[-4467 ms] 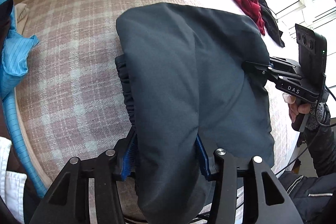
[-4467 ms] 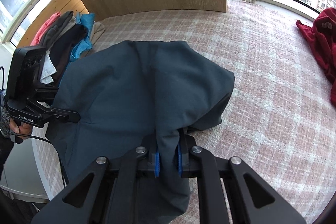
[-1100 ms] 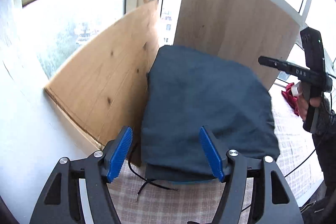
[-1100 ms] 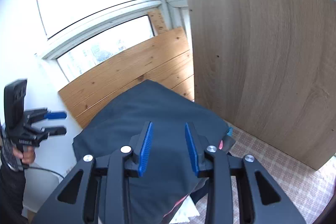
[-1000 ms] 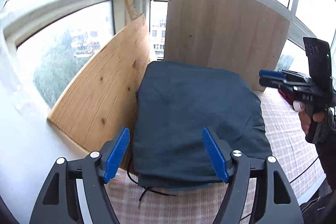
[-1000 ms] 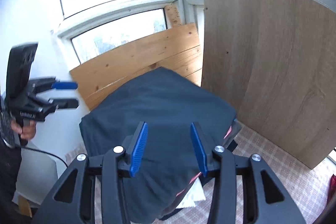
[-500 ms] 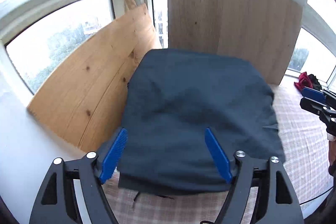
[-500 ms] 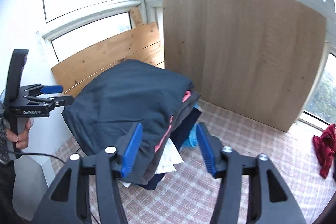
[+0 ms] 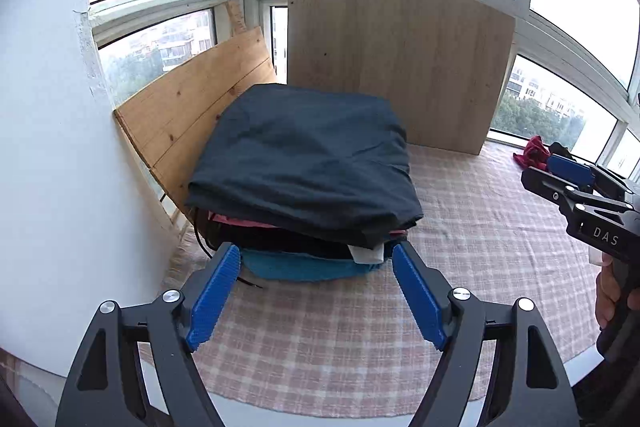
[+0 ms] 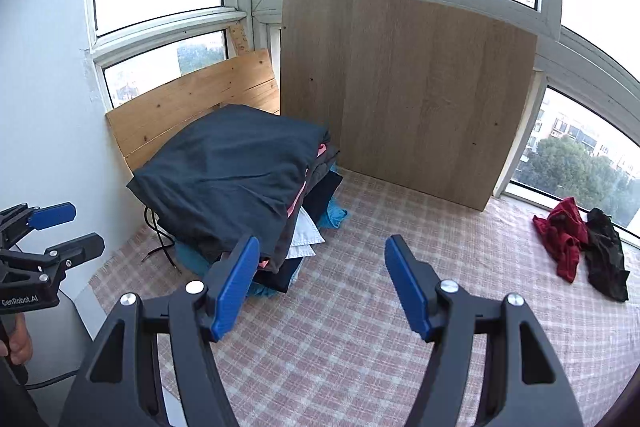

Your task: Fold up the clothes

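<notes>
A folded dark navy garment [image 9: 304,163] lies on top of a pile of folded clothes [image 9: 304,263] in the far left corner of the checked cloth [image 9: 480,227]. It also shows in the right wrist view [image 10: 228,171], on the same pile [image 10: 308,223]. My left gripper [image 9: 316,291] is open and empty, just in front of the pile. My right gripper [image 10: 320,279] is open and empty, to the right of the pile. A crumpled red garment [image 10: 562,239] and a crumpled black garment [image 10: 606,255] lie at the far right.
Two wooden boards [image 10: 400,95] [image 9: 192,115] lean against the windows behind the pile. A white wall [image 9: 48,147] stands to the left. A black cord [image 10: 160,239] hangs from the pile's left side. The cloth's front edge [image 9: 360,399] is close below my left gripper.
Both grippers let go of the navy garment, which now lies on the pile. Both have pulled back from the pile, and the right one has swung to the right.
</notes>
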`<state>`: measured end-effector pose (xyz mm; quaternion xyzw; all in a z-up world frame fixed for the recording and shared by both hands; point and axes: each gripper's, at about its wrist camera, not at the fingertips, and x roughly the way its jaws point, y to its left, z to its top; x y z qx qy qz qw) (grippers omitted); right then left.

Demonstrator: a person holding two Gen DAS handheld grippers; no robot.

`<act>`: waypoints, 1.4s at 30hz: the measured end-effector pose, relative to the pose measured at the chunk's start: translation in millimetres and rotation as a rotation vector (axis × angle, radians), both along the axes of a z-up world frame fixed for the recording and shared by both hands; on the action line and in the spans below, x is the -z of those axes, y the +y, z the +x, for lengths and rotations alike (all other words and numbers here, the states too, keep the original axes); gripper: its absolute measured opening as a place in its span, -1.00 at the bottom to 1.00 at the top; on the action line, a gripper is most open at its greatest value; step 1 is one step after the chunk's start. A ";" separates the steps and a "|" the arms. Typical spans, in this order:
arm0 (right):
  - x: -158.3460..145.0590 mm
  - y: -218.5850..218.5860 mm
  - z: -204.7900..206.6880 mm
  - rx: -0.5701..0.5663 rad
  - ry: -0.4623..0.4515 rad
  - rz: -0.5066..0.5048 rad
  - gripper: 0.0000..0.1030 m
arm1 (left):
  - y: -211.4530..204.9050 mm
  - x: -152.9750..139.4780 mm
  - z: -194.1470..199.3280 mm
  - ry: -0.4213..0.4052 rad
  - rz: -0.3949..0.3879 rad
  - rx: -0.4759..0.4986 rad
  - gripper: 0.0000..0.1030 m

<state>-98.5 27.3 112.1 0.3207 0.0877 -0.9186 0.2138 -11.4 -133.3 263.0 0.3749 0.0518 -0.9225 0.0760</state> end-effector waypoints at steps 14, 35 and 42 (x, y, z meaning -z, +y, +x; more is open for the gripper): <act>12.7 19.0 48.3 -0.037 0.000 0.061 0.26 | 28.8 4.1 42.1 -0.018 0.053 -0.012 0.50; 14.7 30.9 54.1 0.009 0.009 0.061 0.26 | 34.1 -3.5 44.6 -0.030 0.059 -0.026 0.50; 15.9 29.6 56.0 0.005 0.010 0.071 0.26 | 38.9 -5.5 45.6 -0.023 0.031 -0.017 0.50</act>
